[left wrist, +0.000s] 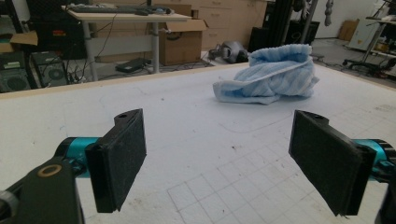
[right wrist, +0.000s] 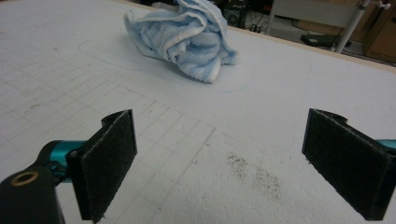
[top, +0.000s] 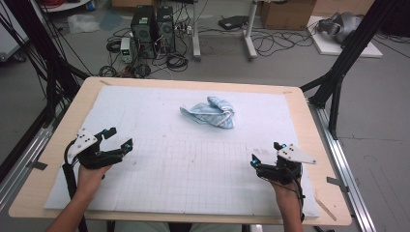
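From the high view, your left claw (top: 115,138) sits at the lower left of the frame and your right claw (top: 266,153) at the lower right, both spread wide and grasping nothing, each low over the white gridded mat (top: 193,164) that covers the wooden counter (top: 309,121). The blue towel (top: 209,112) lies crumpled in a heap just above the middle of the frame, well apart from both claws, so by the look of it nothing has been started: the towel is untouched and the whole reach, grasp and handling is left to do. Beyond the counter, at the top of the frame, the floor holds computer towers (top: 152,26), tangled cables and a cardboard box (top: 287,12). In the left gripper view, your left claw (left wrist: 217,158) stands released with bare mat between its pads, and the blue towel (left wrist: 271,74) is bunched at the upper right, a desk (left wrist: 126,18) and boxes behind it. In the right gripper view, your right claw (right wrist: 219,168) is likewise released, the blue towel (right wrist: 184,37) lies at the top centre, and a dark smudge of grit (right wrist: 254,172) marks the mat in the lower middle between the pads
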A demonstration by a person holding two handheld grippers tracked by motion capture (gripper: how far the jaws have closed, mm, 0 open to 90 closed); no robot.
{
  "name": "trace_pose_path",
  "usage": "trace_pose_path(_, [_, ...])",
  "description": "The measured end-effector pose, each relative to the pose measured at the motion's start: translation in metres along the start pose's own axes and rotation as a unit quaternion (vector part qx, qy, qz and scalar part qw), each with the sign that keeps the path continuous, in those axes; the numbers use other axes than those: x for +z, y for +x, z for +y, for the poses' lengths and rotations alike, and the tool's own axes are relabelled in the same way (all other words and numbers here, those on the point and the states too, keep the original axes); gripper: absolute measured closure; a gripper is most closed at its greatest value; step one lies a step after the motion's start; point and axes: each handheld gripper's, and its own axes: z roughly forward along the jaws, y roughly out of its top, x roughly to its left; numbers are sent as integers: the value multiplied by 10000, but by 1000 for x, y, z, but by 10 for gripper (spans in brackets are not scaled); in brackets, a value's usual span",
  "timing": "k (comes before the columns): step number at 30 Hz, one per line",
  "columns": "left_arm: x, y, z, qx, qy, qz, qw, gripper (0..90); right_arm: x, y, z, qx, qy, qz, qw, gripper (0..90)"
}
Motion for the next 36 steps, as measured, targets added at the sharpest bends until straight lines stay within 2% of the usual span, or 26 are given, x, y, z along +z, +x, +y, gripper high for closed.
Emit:
trace_pose_path(4, [1, -2, -1, -18, 15, 19, 10000, 190, 2, -1, -1, 14, 3, 39, 10000, 91])
trace_pose_path(6, [2, -2, -1, 9, 18, 36, 10000, 190, 3, -3, -2, 93, -7, 96, 9999, 92])
trace_pose_path(13, [2, 4, -1, -86, 53, -36, 9999, 174, 2, -4, -2, 154, -26, 162, 9997, 91])
trace_pose_path(18, [-2, 4, -1, -141, -20, -32, 9999, 167, 3, 2, -1, 119, 27, 235, 9997, 91])
trace_pose_path(22, [0, 3, 0, -165, -56, -103, 9998, 167, 3, 6, 3, 111, -47, 308, 9995, 91])
trace_pose_path(24, [1, 2, 0, -150, -32, -121, 9998, 167, 3, 8, 5, 158, -51, 397, 9991, 91])
trace_pose_path(31, [4, 2, -2, -121, 44, -158, 9998, 168, 12, 19, 11, 87, -47, 695, 9975, 91])
trace_pose_path(36, [5, 1, -2, -176, 33, -197, 9996, 170, 17, 27, 23, 61, -151, 924, 9956, 90])
